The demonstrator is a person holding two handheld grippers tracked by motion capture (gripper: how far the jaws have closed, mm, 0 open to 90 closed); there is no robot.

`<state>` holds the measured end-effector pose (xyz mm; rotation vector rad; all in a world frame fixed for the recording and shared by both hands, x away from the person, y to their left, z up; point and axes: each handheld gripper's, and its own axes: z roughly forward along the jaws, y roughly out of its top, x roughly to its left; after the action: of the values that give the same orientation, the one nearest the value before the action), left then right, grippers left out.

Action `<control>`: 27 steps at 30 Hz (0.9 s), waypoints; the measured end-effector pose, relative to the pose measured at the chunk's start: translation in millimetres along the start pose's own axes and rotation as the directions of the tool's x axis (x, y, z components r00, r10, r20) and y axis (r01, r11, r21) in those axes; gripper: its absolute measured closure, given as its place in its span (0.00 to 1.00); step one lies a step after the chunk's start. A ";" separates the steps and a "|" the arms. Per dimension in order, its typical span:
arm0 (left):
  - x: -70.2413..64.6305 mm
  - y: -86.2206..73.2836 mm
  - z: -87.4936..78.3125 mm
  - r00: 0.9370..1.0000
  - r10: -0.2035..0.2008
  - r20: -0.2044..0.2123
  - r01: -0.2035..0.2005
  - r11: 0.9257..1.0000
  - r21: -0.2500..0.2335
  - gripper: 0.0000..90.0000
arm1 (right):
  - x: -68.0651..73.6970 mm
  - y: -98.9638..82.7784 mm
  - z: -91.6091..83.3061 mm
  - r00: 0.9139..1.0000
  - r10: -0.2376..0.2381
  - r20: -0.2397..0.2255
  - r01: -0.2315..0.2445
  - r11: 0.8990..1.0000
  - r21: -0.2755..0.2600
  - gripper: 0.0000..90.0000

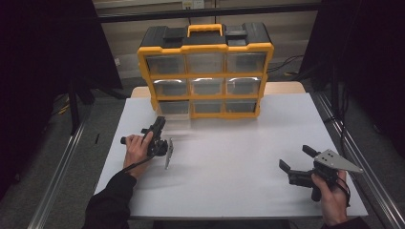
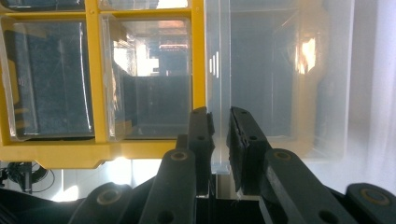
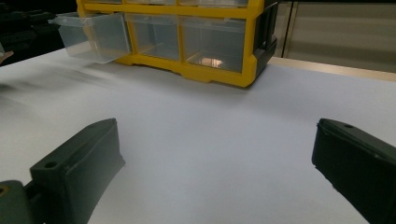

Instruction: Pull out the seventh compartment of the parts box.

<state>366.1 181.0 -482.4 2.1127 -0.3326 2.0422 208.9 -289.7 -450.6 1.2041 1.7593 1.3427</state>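
Observation:
A yellow and black organizer point(image 1: 206, 47) with three rows of clear drawers stands at the far side of the white table point(image 1: 229, 157). Its bottom-left clear drawer point(image 1: 173, 114) is pulled partly out toward me. My left gripper point(image 1: 160, 121) is at that drawer's front. In the left gripper view, the left gripper point(image 2: 219, 119) is shut on the thin front lip of the clear drawer point(image 2: 275, 74), beside the yellow frame point(image 2: 98, 70). My right gripper point(image 1: 297, 157) rests at the near right with its jaws wide apart. Between the right gripper point(image 3: 217, 140) jaws lies bare table. The clear drawer point(image 3: 91, 35) juts out from the organizer point(image 3: 210, 74).
A grey three-cornered plate point(image 1: 168, 153) hangs off the left gripper over the table. Metal rails point(image 1: 57, 176) run along both sides of the table. Cables point(image 1: 286, 64) lie on the floor behind the organizer at the right.

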 end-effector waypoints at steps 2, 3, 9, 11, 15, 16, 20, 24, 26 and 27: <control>0.1 -0.3 -1.4 1.000 0.003 0.006 -0.003 1.000 -0.014 0.89 | 0.0 -0.1 -0.4 1.000 0.003 0.000 -0.003 1.000 0.002 0.01; 0.1 -0.3 -1.4 1.000 0.003 0.006 -0.003 1.000 -0.014 0.89 | -0.1 -0.1 -0.4 1.000 0.003 0.001 -0.003 1.000 0.002 0.01; -0.4 -2.1 -6.2 1.000 0.010 0.016 -0.010 1.000 -0.015 0.88 | -0.3 -0.3 0.2 1.000 0.004 0.003 -0.004 1.000 0.004 0.01; -0.1 -3.6 -7.0 1.000 0.010 0.018 -0.010 1.000 -0.017 0.88 | -0.2 -0.2 0.1 1.000 0.003 0.003 -0.003 1.000 0.001 0.01; -2.3 -3.6 -6.5 1.000 -0.015 0.014 0.015 0.999 -0.034 0.88 | 0.2 -0.1 0.9 1.000 0.005 0.006 -0.005 1.000 0.002 0.01; -1.4 -2.8 -6.4 1.000 0.010 0.013 -0.010 0.999 -0.033 0.88 | 0.4 -0.1 0.8 1.000 0.006 0.005 -0.006 1.000 0.003 0.01; -2.6 -1.8 -6.7 1.000 0.007 0.013 -0.007 1.000 -0.020 0.88 | -0.3 -0.5 0.6 1.000 0.005 0.004 -0.005 1.000 0.005 0.01; -4.9 -3.1 -3.9 0.999 -0.038 0.022 0.039 0.998 -0.041 0.88 | -1.1 -1.0 1.0 1.000 0.008 0.004 -0.008 1.000 0.006 0.01; -4.1 -2.7 -4.3 0.999 -0.029 0.021 0.030 0.999 -0.030 0.88 | -1.6 -1.5 1.5 1.000 0.015 0.004 -0.015 1.000 0.008 0.01; -4.0 -2.5 -4.9 0.999 -0.029 0.025 0.030 0.999 -0.019 0.88 | -1.6 -1.5 1.5 1.000 0.015 0.004 -0.015 1.000 0.008 0.01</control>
<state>362.1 184.9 -486.1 2.1205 -0.3214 1.9906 210.4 -290.6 -452.6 1.2258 1.7573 1.3422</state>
